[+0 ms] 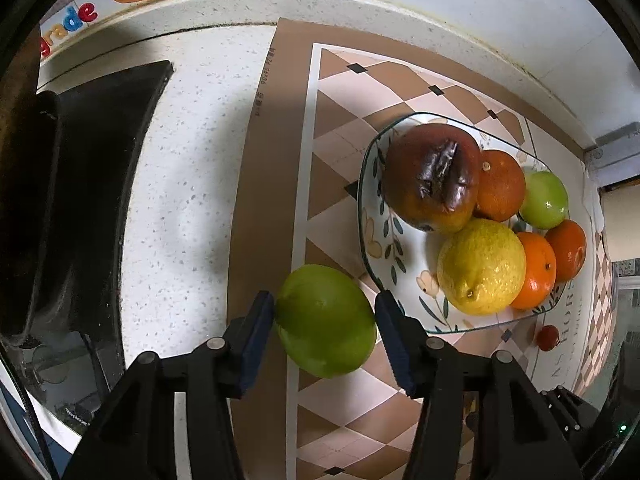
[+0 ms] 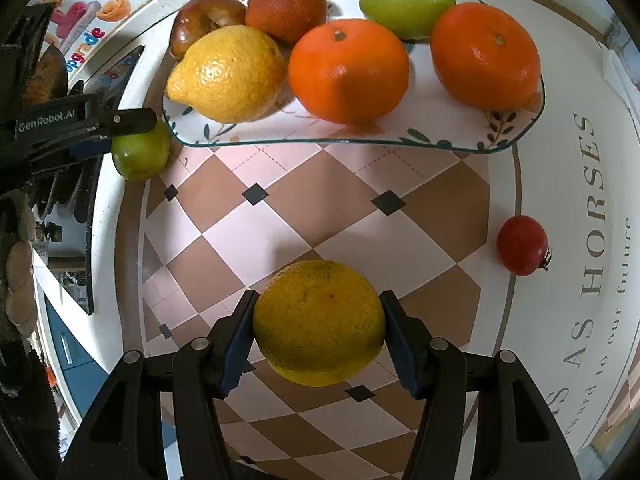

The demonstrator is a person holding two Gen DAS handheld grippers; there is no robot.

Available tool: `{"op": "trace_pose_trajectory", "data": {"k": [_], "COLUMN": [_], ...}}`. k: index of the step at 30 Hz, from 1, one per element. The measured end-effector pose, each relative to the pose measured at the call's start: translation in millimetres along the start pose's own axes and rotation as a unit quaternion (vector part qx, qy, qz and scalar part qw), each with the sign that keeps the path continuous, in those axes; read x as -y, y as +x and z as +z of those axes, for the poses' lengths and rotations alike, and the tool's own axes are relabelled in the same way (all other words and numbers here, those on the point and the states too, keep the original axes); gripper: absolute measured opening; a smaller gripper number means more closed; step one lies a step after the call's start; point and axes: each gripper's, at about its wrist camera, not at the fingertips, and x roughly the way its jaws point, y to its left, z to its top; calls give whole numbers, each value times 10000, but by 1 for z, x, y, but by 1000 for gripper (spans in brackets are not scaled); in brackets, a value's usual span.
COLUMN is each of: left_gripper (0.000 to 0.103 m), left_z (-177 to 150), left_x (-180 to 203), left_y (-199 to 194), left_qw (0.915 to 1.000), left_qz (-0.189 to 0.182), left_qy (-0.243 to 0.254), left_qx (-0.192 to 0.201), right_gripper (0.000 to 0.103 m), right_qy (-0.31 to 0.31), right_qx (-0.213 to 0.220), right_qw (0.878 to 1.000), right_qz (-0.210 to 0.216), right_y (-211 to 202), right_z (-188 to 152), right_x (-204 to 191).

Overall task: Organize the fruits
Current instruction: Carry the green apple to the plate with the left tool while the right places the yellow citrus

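Left wrist view has the left claw [image 1: 324, 320] clamped on a green lime [image 1: 326, 320] beside the plate [image 1: 370, 236]; right claw [image 2: 318, 326] grips a yellow-green citrus [image 2: 319, 322]. Lift both over the rim and drop into gaps, not onto fruit.

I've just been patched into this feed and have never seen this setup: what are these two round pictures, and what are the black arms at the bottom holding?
There is no robot here: a person holds one pair of tongs in each hand, and a fisheye camera on each looks along its fingers.

The left wrist view shows the left tongs closed on a green fruit. The right wrist view shows the right tongs closed on a yellow-green citrus.

On the checkered mat stands a floral plate holding a lemon, two mandarins, a darker orange, a green fruit and a browned, shrivelled fruit. A small red tomato lies loose on the mat.
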Motion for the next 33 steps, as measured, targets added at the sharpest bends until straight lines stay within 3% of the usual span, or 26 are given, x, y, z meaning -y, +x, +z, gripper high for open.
{"op": "trace_pose_trajectory", "data": {"k": [7,12,16,18,22,28,33], "left_gripper": [49,47,48,50,51,50,49], "left_z": [-3,-38,-61,-60,-46,-29,-32], "left_x": [-5,-10,-5,-3,-9,0,8], "left_y": [-3,-13,-16,-16,-7,-4,-6], "left_qw": [9998,9993,9998,10000,9989,9995,9995], "left_qz": [-44,-135,-75,-69,-403,-289,-160], "left_qy": [-164,-299,-121,-45,-229,-143,-206], "left_qx": [-49,-162,-108,-12,-100,36,154], "right_gripper": [63,63,63,63,63,63,63], "right_qy": [128,135,205,217,154,151,315], "right_qx": [-28,25,-10,-37,19,74,82], "right_qw": [9999,9999,9998,9998,9998,9997,9995], "right_qz": [59,26,-26,-38,-111,-164,-22], "right_y": [-1,-9,-6,-2,-3,-3,-2], "right_z": [-5,-11,-12,-12,-9,-10,-12], "right_x": [8,12,16,15,13,10,15]}}
